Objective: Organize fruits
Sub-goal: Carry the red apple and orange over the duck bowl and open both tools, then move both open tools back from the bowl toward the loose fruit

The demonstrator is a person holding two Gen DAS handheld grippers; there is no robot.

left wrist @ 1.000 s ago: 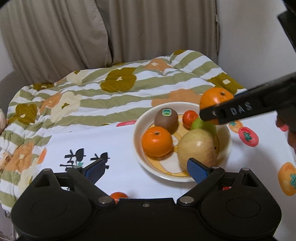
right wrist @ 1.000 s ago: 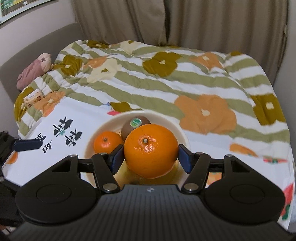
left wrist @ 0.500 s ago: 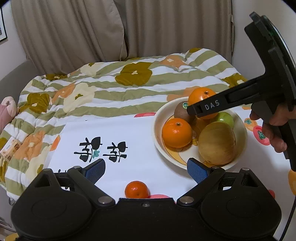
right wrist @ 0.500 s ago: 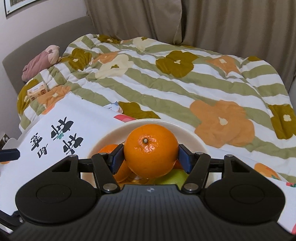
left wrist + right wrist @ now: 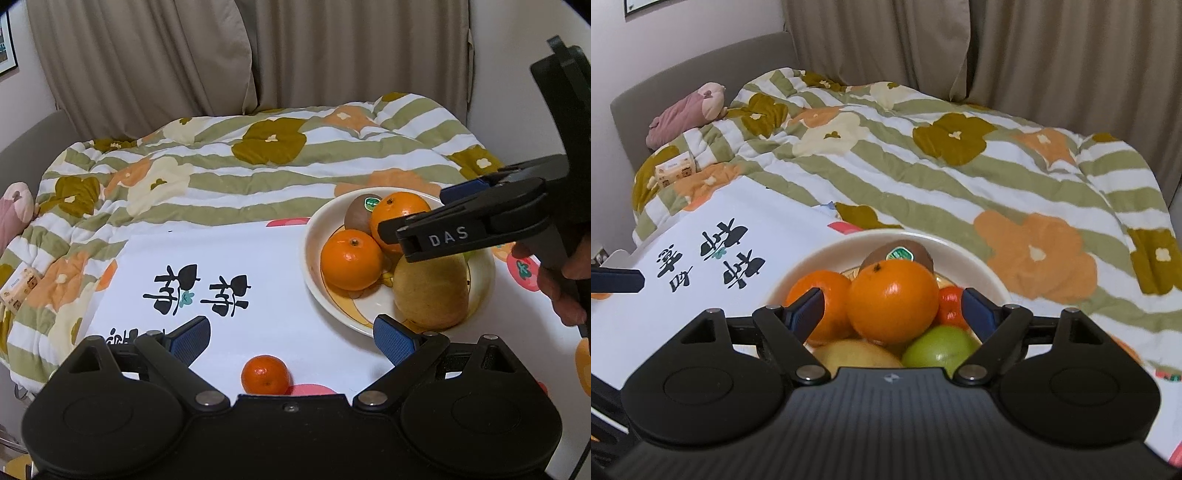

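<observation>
The large orange (image 5: 892,301), pinched between the pads half a second ago, now rests in the bowl (image 5: 975,260) on top of the other fruit, just in front of the kiwi (image 5: 899,254) and between the second orange (image 5: 820,291) and the small red fruit (image 5: 951,301). The right gripper (image 5: 893,314) is opening, its jaws clear of the peel on both sides, so this placement looks complete. Left of the bowl, a mandarin (image 5: 265,374) lies on the table (image 5: 295,332) between the spread, empty jaws of the left gripper (image 5: 291,338), probably the next fruit to collect.
</observation>
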